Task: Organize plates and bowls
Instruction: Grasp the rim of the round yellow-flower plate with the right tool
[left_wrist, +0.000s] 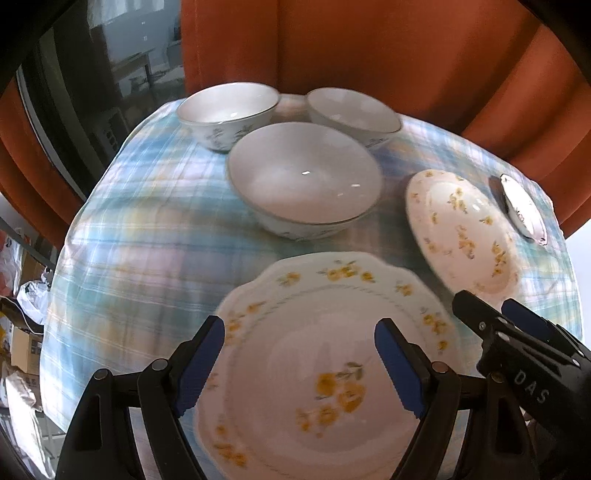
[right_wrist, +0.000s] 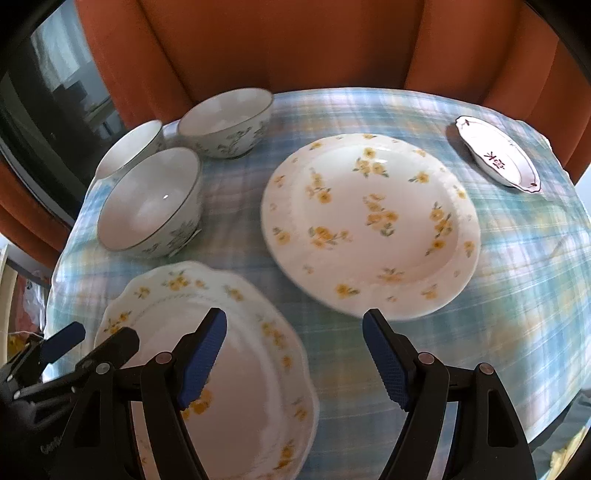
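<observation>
A scalloped plate (left_wrist: 314, 387) (right_wrist: 240, 354) with yellow flowers lies at the near edge of the table. My left gripper (left_wrist: 301, 325) (right_wrist: 103, 332) hangs open above it, nothing between its blue pads. My right gripper (right_wrist: 295, 315) (left_wrist: 487, 301) is open too, over the cloth between that plate and a round flowered plate (right_wrist: 369, 229) (left_wrist: 461, 229). Three white bowls stand upright behind: a big one (left_wrist: 303, 181) (right_wrist: 151, 199) and two further back (left_wrist: 225, 110) (left_wrist: 354, 114). A small dish (right_wrist: 498, 158) (left_wrist: 524, 210) with red marks sits far right.
A blue plaid cloth (right_wrist: 517, 280) covers the small table, whose edges fall away on every side. Orange curtains (left_wrist: 369, 48) hang close behind it. Dark glass (left_wrist: 66, 92) is at the left, with bags and boxes (left_wrist: 22, 325) on the floor below.
</observation>
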